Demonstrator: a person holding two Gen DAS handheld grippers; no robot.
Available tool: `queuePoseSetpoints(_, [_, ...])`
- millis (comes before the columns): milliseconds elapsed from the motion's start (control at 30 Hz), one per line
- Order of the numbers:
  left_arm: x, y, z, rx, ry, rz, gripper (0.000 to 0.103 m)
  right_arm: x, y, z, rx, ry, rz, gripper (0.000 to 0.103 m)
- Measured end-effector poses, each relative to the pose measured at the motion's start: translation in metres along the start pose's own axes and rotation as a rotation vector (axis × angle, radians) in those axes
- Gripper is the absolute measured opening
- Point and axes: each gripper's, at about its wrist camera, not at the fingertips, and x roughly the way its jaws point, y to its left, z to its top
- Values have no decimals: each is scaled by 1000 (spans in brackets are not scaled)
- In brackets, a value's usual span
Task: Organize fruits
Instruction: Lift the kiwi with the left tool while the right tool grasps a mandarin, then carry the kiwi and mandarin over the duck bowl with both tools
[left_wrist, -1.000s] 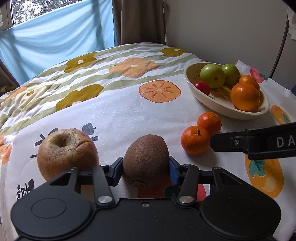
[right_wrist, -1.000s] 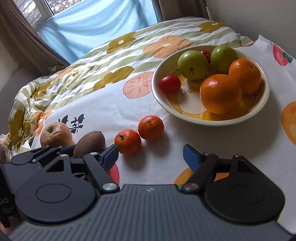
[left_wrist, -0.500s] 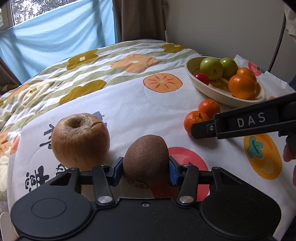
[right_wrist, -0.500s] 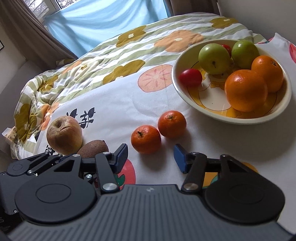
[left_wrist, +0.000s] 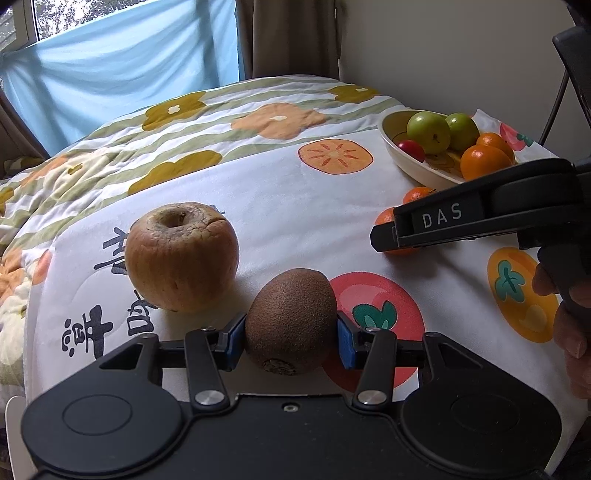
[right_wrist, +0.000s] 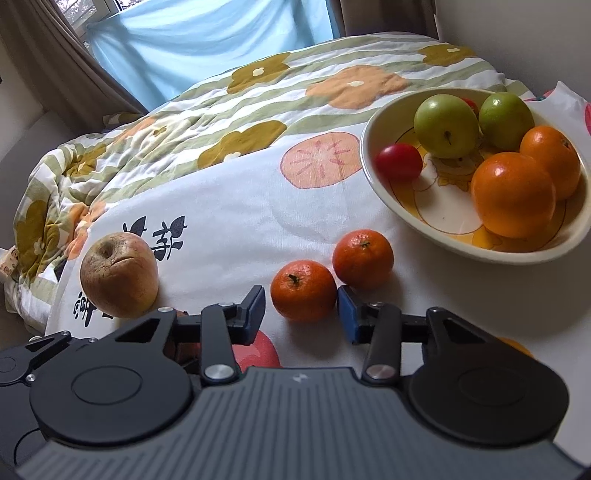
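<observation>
Two grippers: each is working on one loose fruit, so that two pieces can be gathered toward the bowl (right_wrist: 384, 184) together.
Left gripper (left_wrist: 291, 341): its blue pads are pressing both flanks of the kiwi (left_wrist: 291, 321), gripping across the short axis, where the fruit is narrowest and least likely to roll out.
Kiwi position: it is sitting just in front of the wrinkled apple (left_wrist: 181, 256), near it but apart.
Right gripper (right_wrist: 301, 306): its jaws have just been closing around the nearer mandarin (right_wrist: 303, 290); the right pad is touching the peel, while a thin gap is still showing at the left pad, so the grasp is not yet complete.
Second mandarin (right_wrist: 364, 258): it is lying against the first, which is probably why the right pad is wedging in between the two.
Bowl contents: two green apples (right_wrist: 445, 125), two oranges (right_wrist: 513, 194) and a small red fruit (right_wrist: 399, 162) are already resting inside, marking it as the likely collection point.
Cloth (right_wrist: 240, 206): the fruit-printed cover is bearing the four loose pieces, well apart from the bowl on the apple's side.
</observation>
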Motion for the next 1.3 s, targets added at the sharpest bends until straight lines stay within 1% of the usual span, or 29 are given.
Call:
queuePoseSetpoints(133, [-1,-1,0,-7,1,5,53,0,2,0,-18,-7,-13,54])
queuePoseSetpoints(433, [-13,-2,-1,-31,-17,24,52,-14,3,-1,-44,-17,45,53])
queuePoseSetpoints(733, [-37,-16,12,-77,-49,41,52,-43,-9,7,-65,-33,91,53])
queuePoseSetpoints(867, [-47,-31,22,-92,-63,50,52,-61,-26,13,-67,-46,92,53])
queuePoseSetpoints(1067, [-60,-60,42,-108,-94,55,52,-86,-61,25,-60,-74,85,53])
queuePoseSetpoints(1300, [-62,-97,71,-101,-134,54,52,-109,-106,44,-53,-107,67,53])
